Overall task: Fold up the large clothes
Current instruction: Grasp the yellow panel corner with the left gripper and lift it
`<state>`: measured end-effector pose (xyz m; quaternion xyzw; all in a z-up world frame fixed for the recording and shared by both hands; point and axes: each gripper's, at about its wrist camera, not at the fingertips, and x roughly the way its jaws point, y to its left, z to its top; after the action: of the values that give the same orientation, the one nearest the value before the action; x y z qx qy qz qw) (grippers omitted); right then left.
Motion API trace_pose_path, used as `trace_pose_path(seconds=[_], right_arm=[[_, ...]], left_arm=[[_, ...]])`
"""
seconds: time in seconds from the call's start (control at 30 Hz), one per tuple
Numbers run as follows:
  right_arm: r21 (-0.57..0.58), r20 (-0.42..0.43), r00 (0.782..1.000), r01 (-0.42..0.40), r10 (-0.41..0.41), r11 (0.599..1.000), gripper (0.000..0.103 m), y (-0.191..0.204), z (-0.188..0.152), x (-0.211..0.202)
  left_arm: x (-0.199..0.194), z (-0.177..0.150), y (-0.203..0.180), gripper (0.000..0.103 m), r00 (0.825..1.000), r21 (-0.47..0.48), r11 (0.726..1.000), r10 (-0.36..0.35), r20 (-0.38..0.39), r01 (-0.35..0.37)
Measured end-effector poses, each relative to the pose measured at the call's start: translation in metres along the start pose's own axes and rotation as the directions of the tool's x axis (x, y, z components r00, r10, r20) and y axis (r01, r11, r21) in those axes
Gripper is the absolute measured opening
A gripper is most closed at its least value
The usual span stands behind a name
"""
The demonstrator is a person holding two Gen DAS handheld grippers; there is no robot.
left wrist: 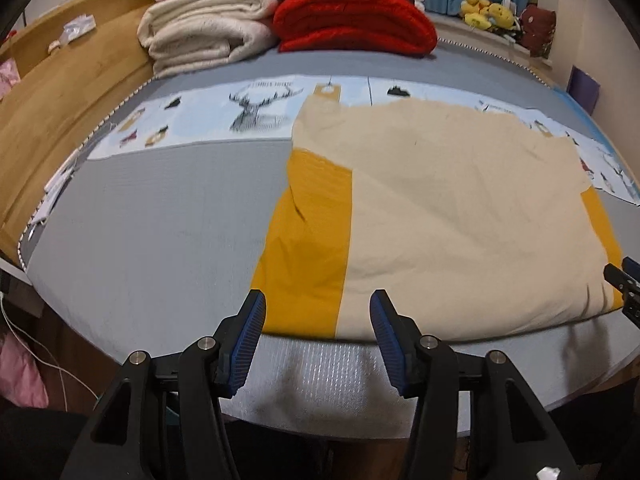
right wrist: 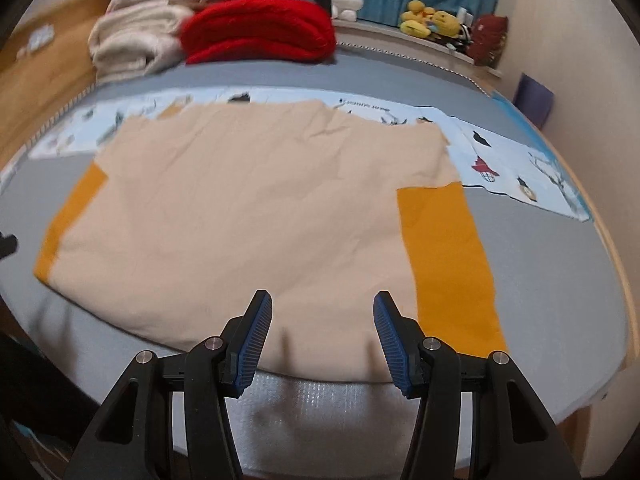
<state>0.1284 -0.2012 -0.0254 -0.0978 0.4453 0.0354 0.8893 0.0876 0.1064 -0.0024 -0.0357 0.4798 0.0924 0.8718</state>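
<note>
A large cream garment (left wrist: 460,216) with mustard-yellow side panels (left wrist: 308,248) lies flat on the grey bed; it also shows in the right wrist view (right wrist: 256,208), with a yellow panel (right wrist: 448,256) on its right. My left gripper (left wrist: 318,336) is open and empty, just short of the garment's near edge at its left yellow panel. My right gripper (right wrist: 322,336) is open and empty, at the near edge toward the garment's right side. The right gripper's tip (left wrist: 622,284) shows at the far right of the left wrist view.
A printed light-blue cloth strip (left wrist: 240,116) lies across the bed behind the garment. Folded cream blankets (left wrist: 204,32) and a red blanket (left wrist: 352,20) are stacked at the back. A wooden bed frame (left wrist: 60,112) runs along the left. Plush toys (right wrist: 432,22) sit on a back ledge.
</note>
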Motion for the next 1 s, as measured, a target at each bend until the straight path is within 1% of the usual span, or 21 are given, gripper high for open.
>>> trace_pose_path(seconds=[0.1, 0.13, 0.17, 0.2, 0.23, 0.33, 0.37, 0.4, 0.47, 0.5, 0.53, 0.57, 0.6, 0.7, 0.73, 0.77, 0.8, 0.83, 0.93, 1.0], right_arm=[[0.008, -0.03, 1.0, -0.004, 0.004, 1.0, 0.054, 0.01, -0.003, 0.015], [-0.001, -0.054, 0.998, 0.009, -0.009, 1.0, 0.054, 0.013, -0.004, 0.023], [-0.024, -0.124, 0.992, 0.029, -0.032, 0.999, 0.054, 0.018, -0.01, 0.04], [-0.04, -0.195, 0.98, 0.03, -0.037, 0.999, 0.054, 0.021, -0.017, 0.055], [-0.041, -0.231, 0.972, 0.035, -0.044, 0.999, 0.054, 0.022, -0.022, 0.062], [0.008, -0.224, 0.974, 0.049, -0.046, 0.999, 0.054, 0.017, -0.018, 0.058], [0.021, -0.196, 0.98, 0.042, -0.037, 0.999, 0.054, 0.015, -0.014, 0.05], [0.029, -0.15, 0.988, 0.028, -0.024, 0.999, 0.054, 0.014, -0.009, 0.041], [0.023, -0.107, 0.994, 0.019, -0.016, 1.0, 0.054, 0.014, -0.005, 0.034], [0.012, -0.122, 0.992, 0.012, -0.011, 1.0, 0.054, 0.016, -0.006, 0.038], [0.005, -0.146, 0.989, 0.008, -0.008, 1.0, 0.054, 0.016, -0.008, 0.044], [0.005, -0.191, 0.982, 0.012, -0.011, 1.0, 0.054, 0.016, -0.013, 0.054], [0.016, -0.213, 0.977, 0.014, -0.011, 1.0, 0.054, 0.014, -0.014, 0.06], [0.036, -0.23, 0.973, 0.001, 0.008, 0.999, 0.054, 0.01, -0.014, 0.064], [0.025, -0.233, 0.972, -0.002, 0.008, 1.0, 0.054, 0.01, -0.013, 0.064], [0.016, -0.235, 0.972, -0.005, 0.009, 1.0, 0.054, 0.01, -0.013, 0.064], [0.016, -0.237, 0.971, -0.008, 0.012, 1.0, 0.054, 0.009, -0.013, 0.064], [0.02, -0.241, 0.97, -0.013, 0.017, 1.0, 0.054, 0.008, -0.013, 0.064], [0.026, -0.248, 0.968, -0.023, 0.028, 0.999, 0.054, 0.004, -0.013, 0.063], [0.03, -0.25, 0.968, -0.026, 0.033, 0.999, 0.054, 0.005, -0.013, 0.064]], left_arm=[[0.011, -0.005, 0.008, 0.044, 0.999, -0.049, 0.998, -0.045, -0.03, 0.043], [0.015, -0.007, 0.01, 0.041, 0.997, -0.067, 0.996, -0.06, -0.041, 0.058], [0.021, -0.008, 0.014, 0.041, 0.995, -0.094, 0.992, -0.085, -0.059, 0.079], [0.027, -0.01, 0.018, 0.041, 0.991, -0.122, 0.988, -0.11, -0.079, 0.1], [0.032, -0.012, 0.021, 0.041, 0.988, -0.14, 0.984, -0.125, -0.094, 0.111], [0.048, -0.018, 0.03, 0.043, 0.971, -0.216, 0.965, -0.185, -0.151, 0.15], [0.054, -0.02, 0.033, 0.043, 0.962, -0.248, 0.953, -0.218, -0.166, 0.173], [0.058, -0.022, 0.035, 0.043, 0.955, -0.272, 0.944, -0.238, -0.174, 0.186], [0.065, -0.024, 0.04, 0.044, 0.943, -0.327, 0.924, -0.271, -0.191, 0.199], [0.068, -0.025, 0.043, 0.047, 0.937, -0.36, 0.909, -0.292, -0.193, 0.209], [0.072, -0.027, 0.047, 0.052, 0.927, -0.401, 0.888, -0.321, -0.193, 0.224], [0.076, -0.028, 0.05, 0.055, 0.916, -0.444, 0.864, -0.351, -0.194, 0.237], [0.08, -0.031, 0.053, 0.061, 0.907, -0.475, 0.845, -0.372, -0.197, 0.244], [0.095, -0.037, 0.063, 0.063, 0.875, -0.582, 0.767, -0.448, -0.184, 0.27], [0.097, -0.037, 0.065, 0.063, 0.87, -0.597, 0.754, -0.458, -0.18, 0.273], [0.101, -0.036, 0.068, 0.063, 0.867, -0.62, 0.733, -0.47, -0.164, 0.28], [0.104, -0.035, 0.07, 0.062, 0.869, -0.638, 0.713, -0.476, -0.137, 0.29], [0.105, -0.034, 0.071, 0.061, 0.87, -0.646, 0.704, -0.478, -0.121, 0.296], [0.113, -0.03, 0.072, 0.061, 0.875, -0.675, 0.663, -0.482, -0.053, 0.324], [0.117, -0.03, 0.074, 0.06, 0.879, -0.695, 0.632, -0.476, 0.002, 0.344]])
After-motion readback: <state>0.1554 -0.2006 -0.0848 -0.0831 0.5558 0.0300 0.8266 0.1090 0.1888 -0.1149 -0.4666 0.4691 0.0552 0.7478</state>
